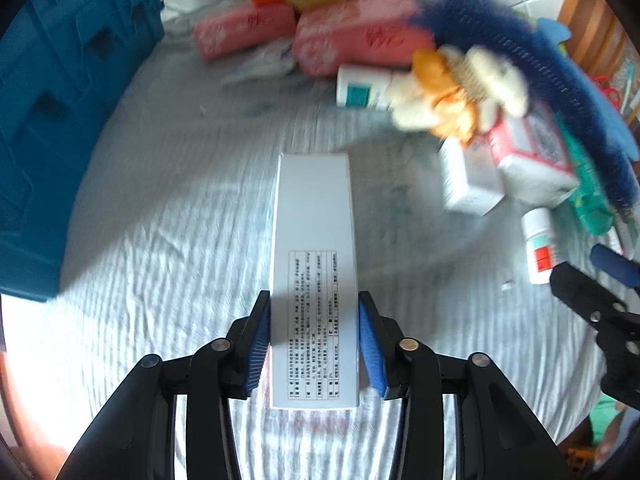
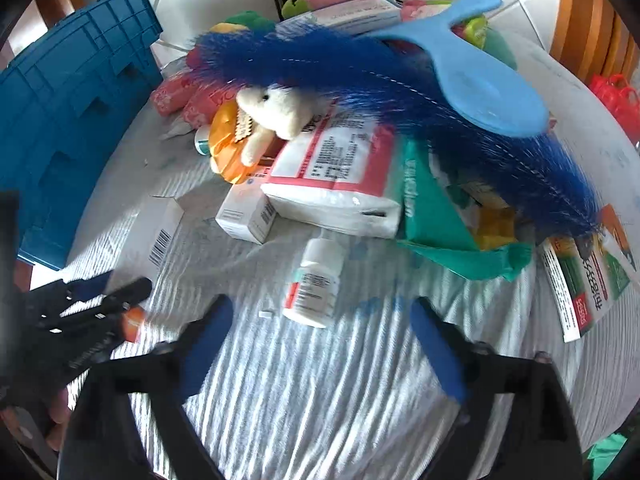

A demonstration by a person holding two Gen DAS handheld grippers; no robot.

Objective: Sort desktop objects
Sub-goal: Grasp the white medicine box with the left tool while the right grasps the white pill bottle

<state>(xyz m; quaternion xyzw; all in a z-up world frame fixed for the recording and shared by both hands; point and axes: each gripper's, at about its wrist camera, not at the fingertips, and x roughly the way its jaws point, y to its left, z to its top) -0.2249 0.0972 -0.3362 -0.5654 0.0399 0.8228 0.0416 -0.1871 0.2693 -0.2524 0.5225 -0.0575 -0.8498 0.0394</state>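
Crate (image 1: 60, 120), big and blue, is standing at the left edge of the cloth-covered bench (image 1: 160, 240); nothing in view is showing what is inside it, so how much is already sorted cannot be judged. Most of the work is looking undone: a heap is still crowding the far side of the bench, with a fluffy blue duster (image 2: 400, 96) lying over pink packs (image 1: 360, 36), a white tissue pack (image 2: 340, 176), plush toys and small cartons. A long white box (image 1: 314, 280) with a printed label is sitting lengthwise between the jaws of the left gripper (image 1: 314, 344); its blue pads are lying against the box's two long sides, pinching it. The box is probably the piece being sorted now, likely heading for the crate. The right gripper (image 2: 320, 352) is hanging with jaws spread wide and nothing between them, just short of a small white medicine bottle (image 2: 314, 284) lying on the cloth, which may be next.
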